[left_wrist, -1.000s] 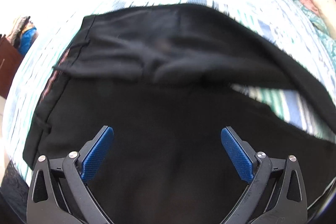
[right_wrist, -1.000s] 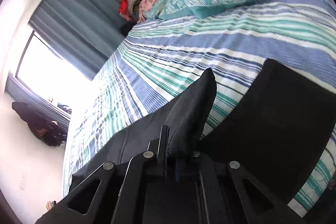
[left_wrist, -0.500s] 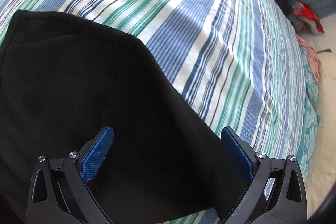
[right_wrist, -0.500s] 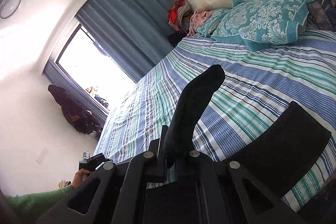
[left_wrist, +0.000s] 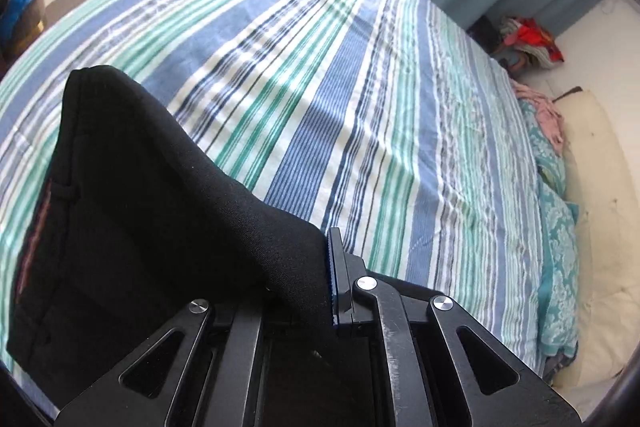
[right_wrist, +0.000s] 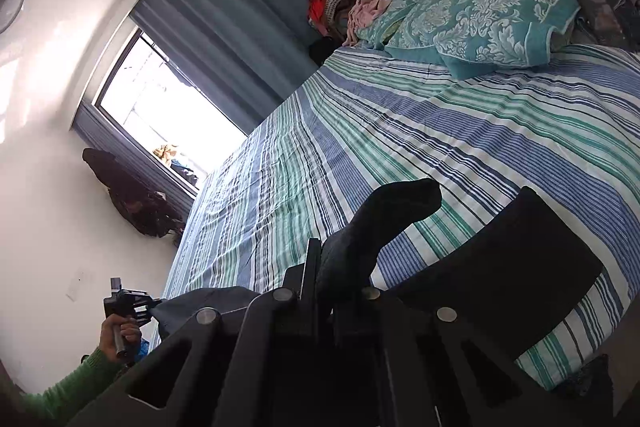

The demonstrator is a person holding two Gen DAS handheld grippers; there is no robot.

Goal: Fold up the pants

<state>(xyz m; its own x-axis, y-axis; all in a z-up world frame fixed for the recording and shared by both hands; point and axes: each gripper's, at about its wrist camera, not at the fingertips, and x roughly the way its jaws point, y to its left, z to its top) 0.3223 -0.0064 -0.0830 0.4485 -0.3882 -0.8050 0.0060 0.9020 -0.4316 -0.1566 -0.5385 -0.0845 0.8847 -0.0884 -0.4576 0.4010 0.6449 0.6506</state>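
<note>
Black pants (left_wrist: 132, 211) lie on a striped bed. In the left wrist view my left gripper (left_wrist: 320, 283) is shut on a fold of the pants near the waistband, which runs off to the left. In the right wrist view my right gripper (right_wrist: 332, 275) is shut on another part of the pants (right_wrist: 384, 223), a bunched end sticking up past the jaws; more black cloth (right_wrist: 508, 267) hangs to the right. My left gripper also shows in the right wrist view (right_wrist: 138, 305), held in a hand with a green sleeve, pulling cloth.
The bed's blue, green and white striped sheet (left_wrist: 360, 99) spreads ahead. Teal patterned pillows (right_wrist: 492, 15) lie at the headboard. Blue curtains (right_wrist: 240, 7), a bright window and a pile of clothes (right_wrist: 332, 1) stand beyond the bed.
My left gripper was open over the pants and has closed on the cloth and lifted it. My right gripper has risen and tilted with its cloth still held.
</note>
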